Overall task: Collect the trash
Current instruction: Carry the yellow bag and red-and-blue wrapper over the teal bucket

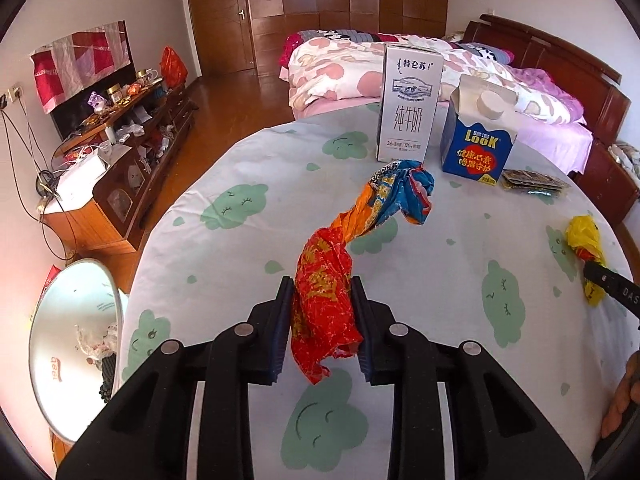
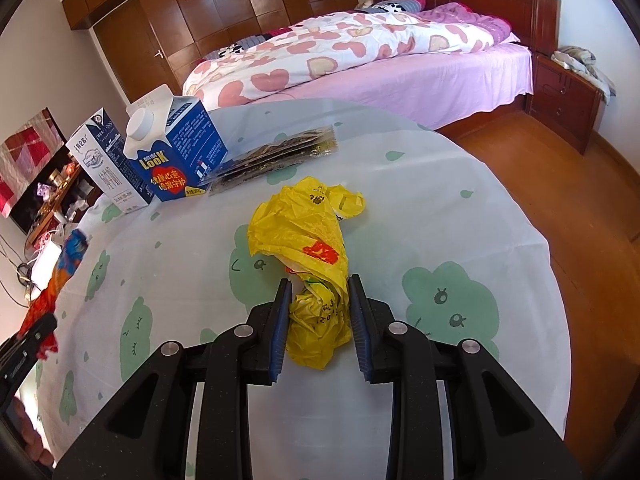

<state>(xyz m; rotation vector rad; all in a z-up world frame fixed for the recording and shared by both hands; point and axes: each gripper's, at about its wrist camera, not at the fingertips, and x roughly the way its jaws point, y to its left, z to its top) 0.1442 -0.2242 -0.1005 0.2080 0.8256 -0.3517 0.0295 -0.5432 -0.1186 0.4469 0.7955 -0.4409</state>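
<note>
2 pinches held: left gripper (image 1: 320, 312) clamped the red-orange wrapper (image 1: 332, 280), its length running toward 1 o'clock; right gripper (image 2: 318, 314) squeezed the yellow bag (image 2: 308, 240), stretching toward 12, above the table (image 1: 440, 280)

The round table with the cloud-print cloth (image 1: 240, 168) stands in front of the bed with the heart-print quilt (image 2: 340, 48). At its far side the tall white milk carton (image 1: 408, 108) stands left of the blue carton with the white cap (image 1: 478, 136). The flat dark packets (image 1: 534, 184) lie right of that. The white round bin (image 1: 72, 344) sits low, left of the table.
</note>
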